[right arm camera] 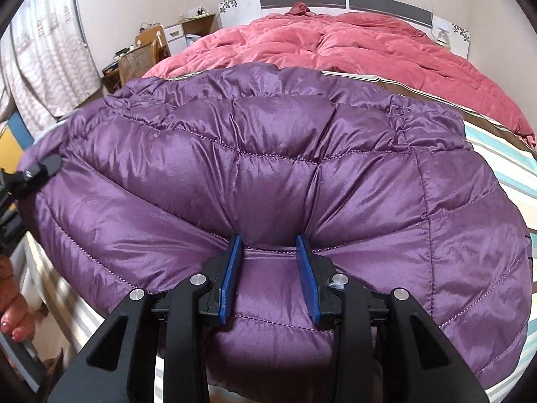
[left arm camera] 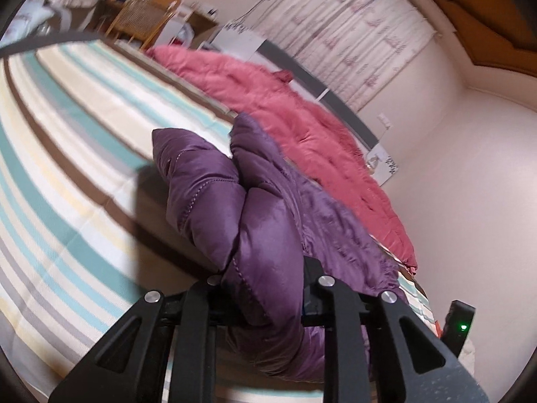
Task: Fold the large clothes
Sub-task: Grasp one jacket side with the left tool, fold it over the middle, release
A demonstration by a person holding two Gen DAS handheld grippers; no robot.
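A purple quilted down jacket lies spread across the near part of the striped bed. My right gripper is at its near hem, and the blue pads pinch a puffed fold of the fabric. In the left wrist view, my left gripper is shut on a bunched edge of the jacket, which is raised off the sheet. The fabric hides most of its fingers. The left gripper's black fingertip also shows at the jacket's left edge in the right wrist view.
A pink quilt covers the far half of the bed up to the headboard. The striped sheet stretches left of the jacket. A wicker chair and desk stand beyond the bed's left side, by curtains. A person's hand is at lower left.
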